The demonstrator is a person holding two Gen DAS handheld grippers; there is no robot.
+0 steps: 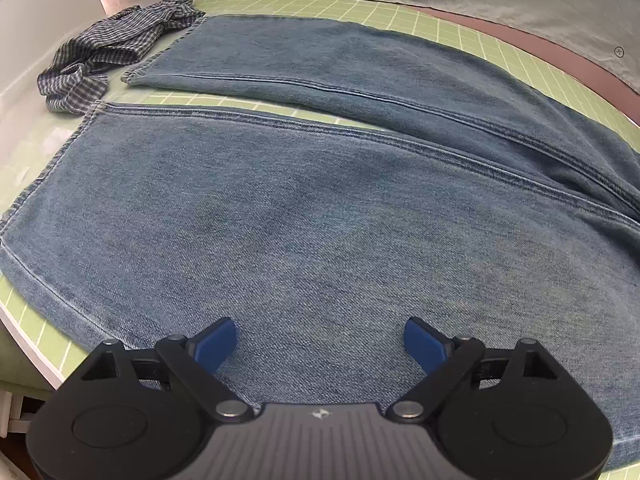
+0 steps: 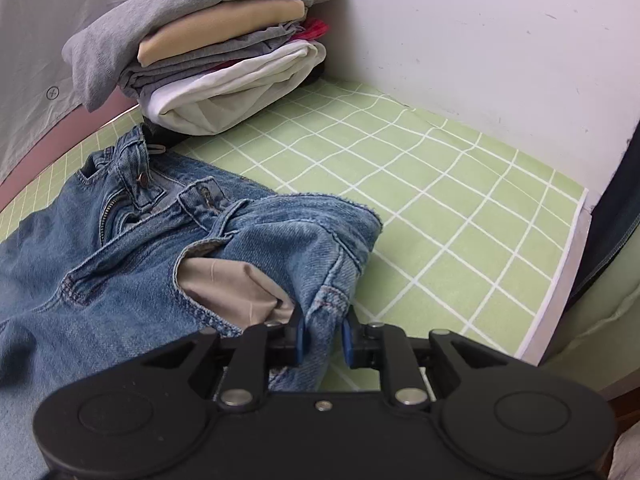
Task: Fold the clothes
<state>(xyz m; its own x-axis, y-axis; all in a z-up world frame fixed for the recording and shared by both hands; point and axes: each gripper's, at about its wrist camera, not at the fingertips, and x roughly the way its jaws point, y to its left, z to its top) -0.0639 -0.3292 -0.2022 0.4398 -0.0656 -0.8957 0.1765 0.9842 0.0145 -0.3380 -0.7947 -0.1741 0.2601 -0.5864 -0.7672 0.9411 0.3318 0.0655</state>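
Note:
A pair of blue jeans [image 1: 304, 216] lies spread on the green checked mat [image 1: 500, 40], both legs stretched toward the far left. My left gripper [image 1: 320, 344] hovers open just above the near leg, with nothing between its blue pads. In the right wrist view the waistband end of the jeans [image 2: 132, 240] shows the zipper, button and a beige pocket lining turned out. My right gripper [image 2: 323, 340] is shut on the bunched near corner of the waistband, which is lifted and folded over.
A crumpled blue checked garment [image 1: 116, 48] lies past the leg hems at the far left. A stack of folded clothes [image 2: 216, 52] stands against the white wall behind the waistband. Bare mat [image 2: 460, 208] extends right to the table's white edge [image 2: 560, 276].

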